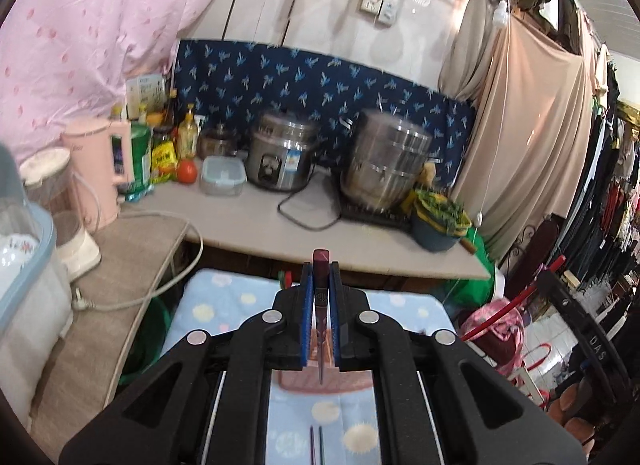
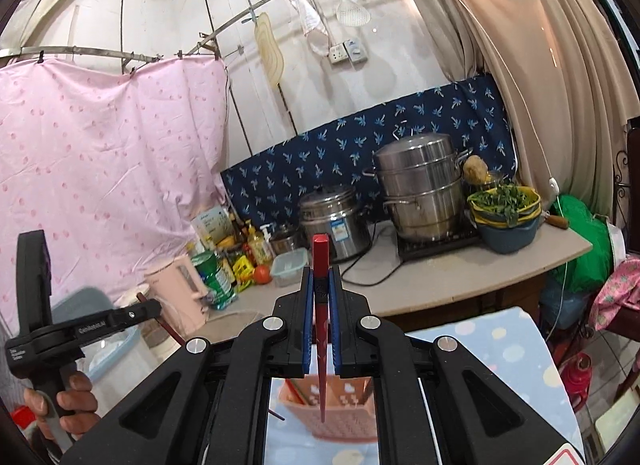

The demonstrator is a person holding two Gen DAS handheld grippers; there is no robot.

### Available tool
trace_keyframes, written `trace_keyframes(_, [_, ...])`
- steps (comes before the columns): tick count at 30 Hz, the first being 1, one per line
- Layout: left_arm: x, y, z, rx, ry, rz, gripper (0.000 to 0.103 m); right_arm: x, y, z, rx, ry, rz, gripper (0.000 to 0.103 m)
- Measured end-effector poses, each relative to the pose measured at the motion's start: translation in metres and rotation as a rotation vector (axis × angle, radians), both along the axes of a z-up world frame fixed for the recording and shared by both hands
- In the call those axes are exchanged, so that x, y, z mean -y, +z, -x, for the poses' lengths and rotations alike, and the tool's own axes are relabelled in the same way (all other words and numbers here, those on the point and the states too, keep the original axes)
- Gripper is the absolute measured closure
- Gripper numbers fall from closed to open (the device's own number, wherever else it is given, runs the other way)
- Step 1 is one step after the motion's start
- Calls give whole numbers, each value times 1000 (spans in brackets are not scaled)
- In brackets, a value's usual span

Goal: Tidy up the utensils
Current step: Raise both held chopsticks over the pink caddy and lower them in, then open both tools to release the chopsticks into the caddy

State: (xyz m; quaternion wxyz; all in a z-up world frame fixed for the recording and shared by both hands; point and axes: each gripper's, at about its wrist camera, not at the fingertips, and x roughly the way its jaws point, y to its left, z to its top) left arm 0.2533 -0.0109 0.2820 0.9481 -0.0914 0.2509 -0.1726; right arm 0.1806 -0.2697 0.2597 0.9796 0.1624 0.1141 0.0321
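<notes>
Clamped upright in each hand-held gripper, left [image 1: 320, 305] and right [image 2: 321, 305], a red chopstick [image 2: 321, 305] is held above the pink perforated utensil basket [image 2: 336, 409] on the blue-clothed desk [image 2: 500, 349], seemingly mid-transfer; tip-first lowering into the basket appears needed next.

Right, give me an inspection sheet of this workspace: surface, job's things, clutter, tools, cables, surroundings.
Surface: blue polka-dot cloth over a table; grey countertop behind.
Job's things: one red chopstick in each tool; pink perforated utensil holder below the right tool; two more chopsticks on the cloth.
Clutter: rice cooker, steel steamer pot, pink kettle, bottles, tomato, basin of greens.
Tools: left tool and right tool each shut on a chopstick.
Cables: black cooker cord; white cord.
Surroundings: pink sheet, beige curtain, hanging clothes.
</notes>
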Motion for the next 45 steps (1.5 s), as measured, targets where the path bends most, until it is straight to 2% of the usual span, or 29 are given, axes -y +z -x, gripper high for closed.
trace_keyframes(3, [12,1,-24,14,5,-12,96,5,-9,-26,-23,-10,-17,96])
trace_keyframes(10, [30,-39,-64,-18,24,-53,96,11,-54,-71,-133,-21,-42,96])
trace_keyframes(16, [35,-71,-80,-62,17,-58,95,13,-87,-84,-208,-16,-51,96])
trace_keyframes(18, [35,-78,-83,-83,11,-39,93,12,-91,-85,-221,-17,-54,92])
trace_keyframes(20, [33,-81,-82,-88,13,-34,85,12,-89,-82,-216,-19,-52,88])
trace_keyframes(22, [33,-82,-78,-79,24,-36,65,11,-86,-76,-209,-20,-50,85])
trace_keyframes(24, [31,-81,-73,-73,34,-33,58,10,-83,-68,-201,-18,-49,81])
trace_keyframes(30, [27,-80,-52,-80,40,-59,54,1,-81,-39,-207,7,-39,76])
trace_keyframes(35, [23,-91,-29,-119,38,-94,51,-9,-91,-7,-241,29,-39,75])
trace_keyframes(45, [10,-149,37,-226,57,-179,50,-34,-148,68,-385,42,6,74])
